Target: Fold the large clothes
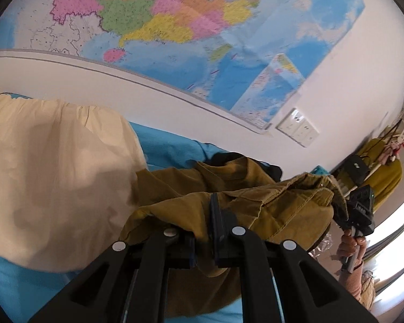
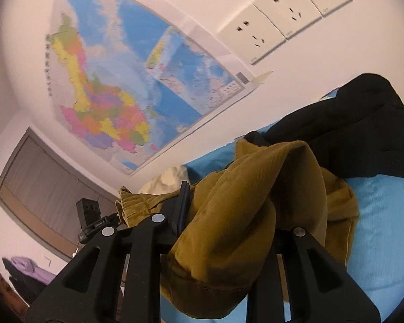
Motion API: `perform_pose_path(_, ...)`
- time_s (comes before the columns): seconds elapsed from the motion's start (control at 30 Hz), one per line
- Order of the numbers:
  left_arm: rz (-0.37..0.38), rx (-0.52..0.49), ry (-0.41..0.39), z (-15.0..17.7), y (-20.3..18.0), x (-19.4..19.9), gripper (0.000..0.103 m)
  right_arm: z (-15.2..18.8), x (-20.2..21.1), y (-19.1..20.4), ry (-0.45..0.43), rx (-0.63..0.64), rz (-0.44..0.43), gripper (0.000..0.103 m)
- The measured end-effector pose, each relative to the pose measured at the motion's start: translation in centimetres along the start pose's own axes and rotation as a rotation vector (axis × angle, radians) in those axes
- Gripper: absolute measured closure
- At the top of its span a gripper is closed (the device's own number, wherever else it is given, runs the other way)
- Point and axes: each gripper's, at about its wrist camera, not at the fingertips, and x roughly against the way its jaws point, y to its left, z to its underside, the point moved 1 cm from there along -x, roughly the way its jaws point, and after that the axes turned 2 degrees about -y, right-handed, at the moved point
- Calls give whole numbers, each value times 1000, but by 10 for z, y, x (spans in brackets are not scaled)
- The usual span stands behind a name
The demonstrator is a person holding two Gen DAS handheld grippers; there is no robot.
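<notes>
Olive corduroy garment (image 1: 229,202), lower centre, bunched above blue bed (image 2: 377,228). Left gripper (image 1: 202,223) pinching cloth; right gripper (image 2: 229,215) draped in cloth, grip unclear. Folding barely begun, no neat fold.

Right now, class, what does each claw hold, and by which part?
Both hold the olive corduroy garment: the left claw is shut on a bunched fold, and the right claw grips near its hemmed edge.
</notes>
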Motion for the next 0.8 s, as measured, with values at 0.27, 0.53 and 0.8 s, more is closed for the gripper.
perform_pose_path(0.27, -87, -20, 34, -19, 11, -38, 95, -20, -38, -27, 29, -70, 66, 78)
perform_pose_path(0.53, -164, -23, 66, -21, 19, -70, 95, -24, -63, -43, 53, -92, 132, 76)
perform_pose_path(0.8, -224, -29, 82, -24, 26, -92, 94, -27, -77, -55, 40, -140, 137, 53)
